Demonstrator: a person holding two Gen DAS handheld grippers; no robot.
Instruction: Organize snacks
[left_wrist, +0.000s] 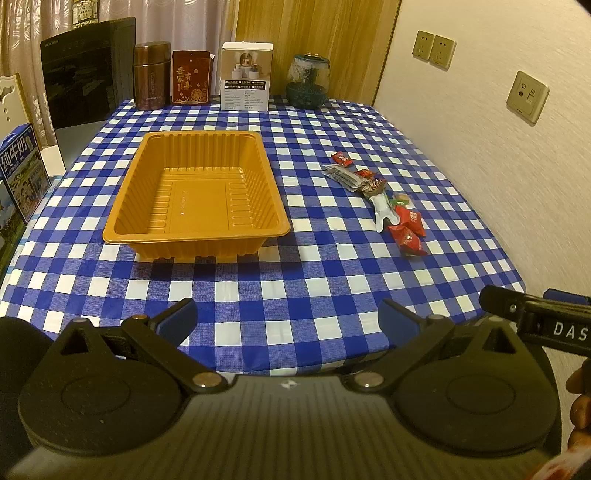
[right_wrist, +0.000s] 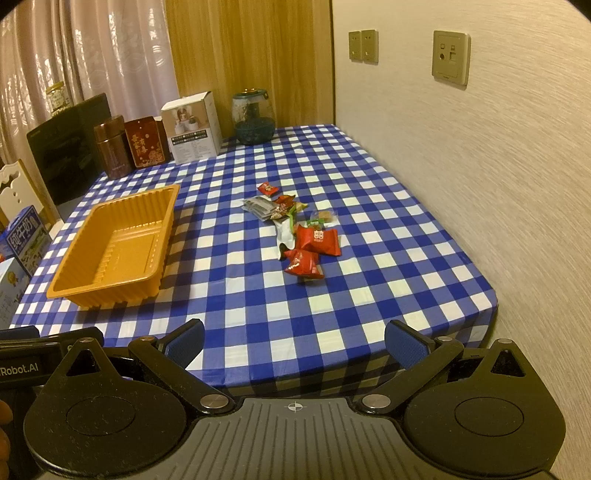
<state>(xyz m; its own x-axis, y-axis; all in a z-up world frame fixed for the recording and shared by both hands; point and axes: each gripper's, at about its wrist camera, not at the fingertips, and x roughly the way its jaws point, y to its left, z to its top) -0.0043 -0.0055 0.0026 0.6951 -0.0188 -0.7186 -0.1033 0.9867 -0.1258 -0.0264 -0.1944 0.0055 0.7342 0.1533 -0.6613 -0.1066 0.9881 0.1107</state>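
An empty orange plastic tray (left_wrist: 195, 192) sits on the blue-and-white checked tablecloth; it also shows in the right wrist view (right_wrist: 110, 251). To its right lies a loose heap of wrapped snacks (left_wrist: 380, 199), with red packets (right_wrist: 314, 251) nearest and grey and white wrappers (right_wrist: 266, 208) behind. My left gripper (left_wrist: 286, 321) is open and empty above the table's near edge, in front of the tray. My right gripper (right_wrist: 293, 343) is open and empty at the near edge, in front of the snacks.
At the table's far end stand a brown canister (left_wrist: 151, 75), a red box (left_wrist: 190, 77), a white box (left_wrist: 245, 75) and a glass jar (left_wrist: 307, 81). Milk cartons (left_wrist: 20, 173) stand at the left. A wall (left_wrist: 480, 147) runs along the right.
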